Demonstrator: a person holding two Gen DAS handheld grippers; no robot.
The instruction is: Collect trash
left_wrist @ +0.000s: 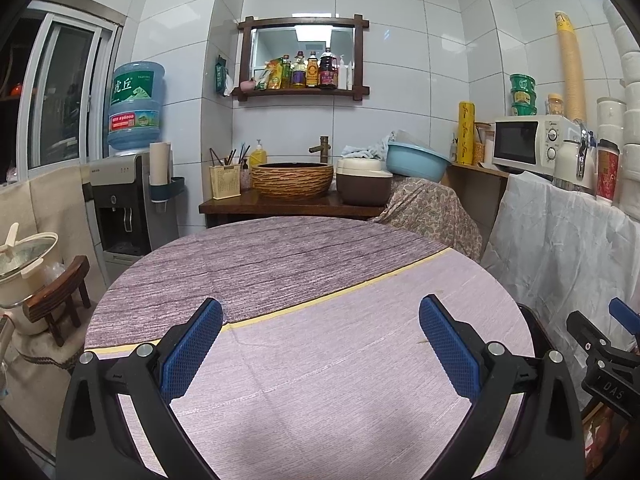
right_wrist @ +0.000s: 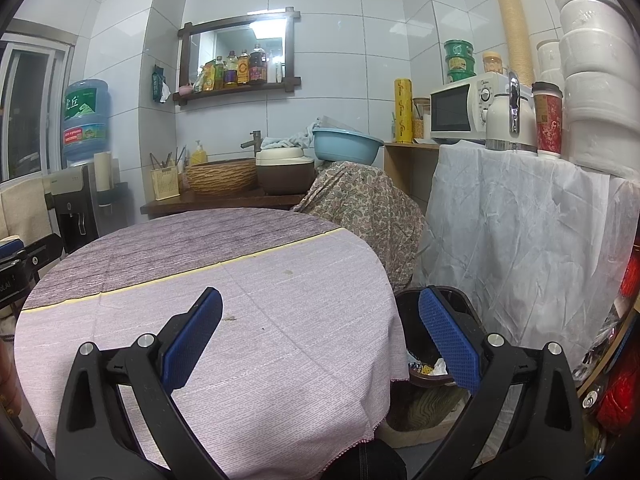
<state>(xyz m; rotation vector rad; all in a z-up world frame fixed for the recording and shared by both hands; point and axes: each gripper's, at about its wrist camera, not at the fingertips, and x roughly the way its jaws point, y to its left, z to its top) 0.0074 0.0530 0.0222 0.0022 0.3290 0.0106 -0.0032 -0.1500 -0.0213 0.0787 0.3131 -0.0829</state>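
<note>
Zero trash visible on round table point(left_wrist: 320, 360) ahead of both grippers; left gripper point(left_wrist: 320, 344) spread, empty; right gripper point(right_wrist: 320, 340) likewise; wrappers point(right_wrist: 430, 368) lie in bin point(right_wrist: 404, 320) just right of right gripper; collection apparently complete.

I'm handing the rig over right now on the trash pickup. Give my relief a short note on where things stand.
Left gripper: open, empty, over the round table.
Right gripper: open, empty, over the table's right edge.
Trash bin: on the floor just right of the table, with wrappers inside.
Done: no trash shows on the tablecloth, only small stains.
Left: likely nothing on the table; check the surroundings.
</note>
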